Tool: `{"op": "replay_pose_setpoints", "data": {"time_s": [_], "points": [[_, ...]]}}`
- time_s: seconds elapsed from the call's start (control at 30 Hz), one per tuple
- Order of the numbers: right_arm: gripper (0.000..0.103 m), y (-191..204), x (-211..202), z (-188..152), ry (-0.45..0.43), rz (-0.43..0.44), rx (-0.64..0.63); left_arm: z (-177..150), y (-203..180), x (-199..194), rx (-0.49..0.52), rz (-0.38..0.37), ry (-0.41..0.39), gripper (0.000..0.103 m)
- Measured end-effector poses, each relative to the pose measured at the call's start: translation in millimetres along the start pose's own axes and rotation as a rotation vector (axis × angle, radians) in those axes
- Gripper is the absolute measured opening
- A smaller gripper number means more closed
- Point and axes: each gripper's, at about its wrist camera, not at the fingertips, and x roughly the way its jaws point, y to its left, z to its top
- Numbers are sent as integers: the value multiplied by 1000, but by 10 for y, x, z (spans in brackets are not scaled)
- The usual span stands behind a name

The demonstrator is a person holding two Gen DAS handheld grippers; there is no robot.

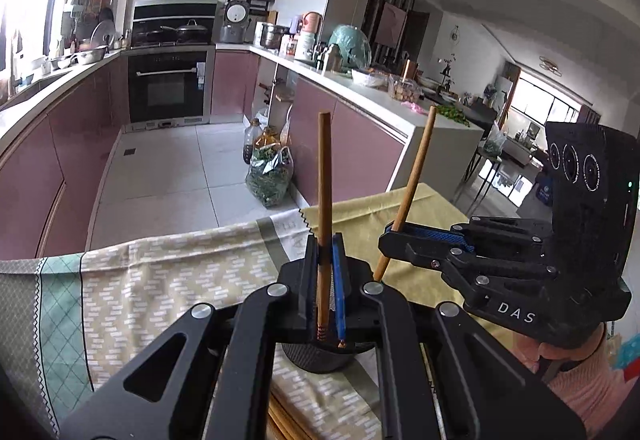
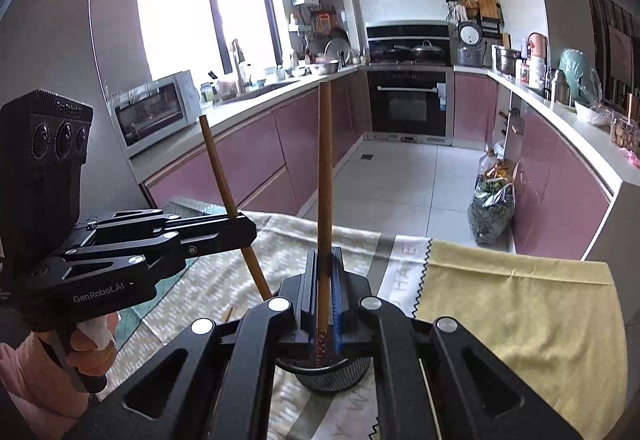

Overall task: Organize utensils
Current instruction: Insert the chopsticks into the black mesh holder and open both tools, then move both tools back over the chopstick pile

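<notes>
My left gripper (image 1: 325, 244) is shut on a brown chopstick (image 1: 324, 180) that stands upright, its carved lower end just above a black mesh cup (image 1: 320, 358). To its right, my right gripper (image 1: 390, 236) is shut on a second chopstick (image 1: 414, 176), which leans right. In the right wrist view my right gripper (image 2: 325, 256) clamps its upright chopstick (image 2: 325, 180) over the same mesh cup (image 2: 332, 374). At the left of that view the left gripper (image 2: 246, 224) holds its slanted chopstick (image 2: 224, 176). A person's hand in a pink sleeve grips each handle.
A patterned cloth (image 1: 160, 280) and a yellow cloth (image 2: 520, 300) cover the table under the cup. More chopsticks (image 1: 280, 420) lie by the cup's near side. Beyond the table edge are the tiled floor, pink cabinets and a bag of greens (image 1: 270, 176).
</notes>
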Motion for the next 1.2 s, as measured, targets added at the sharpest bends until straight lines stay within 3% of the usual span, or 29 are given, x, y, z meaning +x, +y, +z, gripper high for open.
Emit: {"op": "replay_pose_setpoints", "data": {"time_s": [0.13,0.37,0.47,0.57,0.7,0.87,1.07,1.2], "points": [[5,67,141,-68,65,-2,4,-59,115,238,1,11,34,8],[6,-3,262,-55,76,-16,49,-95,189,423,-6,18,59,8],[10,-30,307,-49,70,-21,75,-117,233,399,-17,28,62,11],[22,-64,286,-60,51,-34,98,-170,255,305,-29,43,45,13],[23,-24,126,-111,5,-44,94,-277,291,41,-28,118,-16,31],[30,201,-210,-254,-63,37,55,-506,417,-250,-28,200,-38,40],[30,536,-200,-539,0,129,-8,-929,685,-325,-75,222,50,42],[30,644,4,-789,83,134,-4,-1270,784,-258,-79,240,120,42]]}}
